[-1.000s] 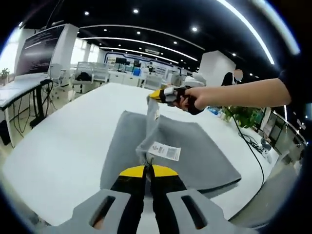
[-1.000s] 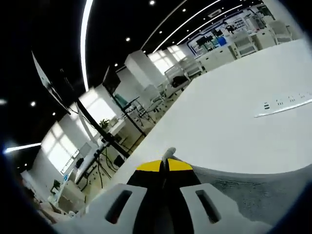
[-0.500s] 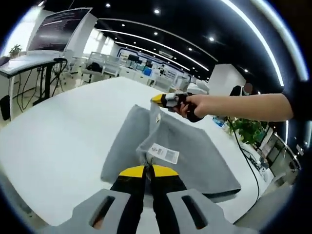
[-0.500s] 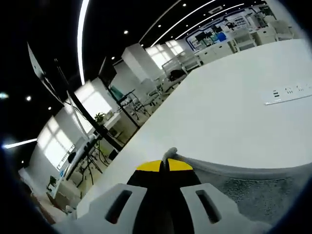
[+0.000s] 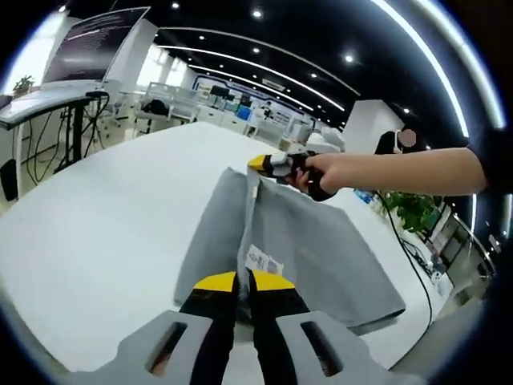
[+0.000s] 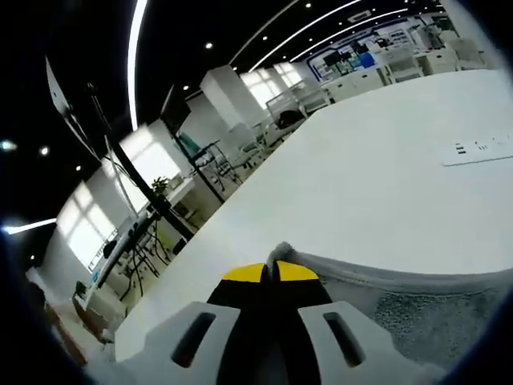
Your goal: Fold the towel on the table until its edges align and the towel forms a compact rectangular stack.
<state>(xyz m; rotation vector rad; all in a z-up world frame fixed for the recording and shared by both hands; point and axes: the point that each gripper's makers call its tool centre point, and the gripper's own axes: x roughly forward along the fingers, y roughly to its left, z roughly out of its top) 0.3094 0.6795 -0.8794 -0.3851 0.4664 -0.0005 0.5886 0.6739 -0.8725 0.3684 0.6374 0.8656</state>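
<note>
white tag (image 5: 262, 261) on the grey towel (image 5: 321, 241); its print too small to read

Plain grey towel (image 5: 313, 241) with white printed tag (image 5: 263, 261) on white table (image 5: 104, 200); grippers' jaws yellow-tipped black.

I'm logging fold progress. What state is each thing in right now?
towel: partly folded, one edge lifted taut between both grippers
left gripper: shut on towel
right gripper: shut on towel
label: exposed, facing up
table: bearing the towel
</note>
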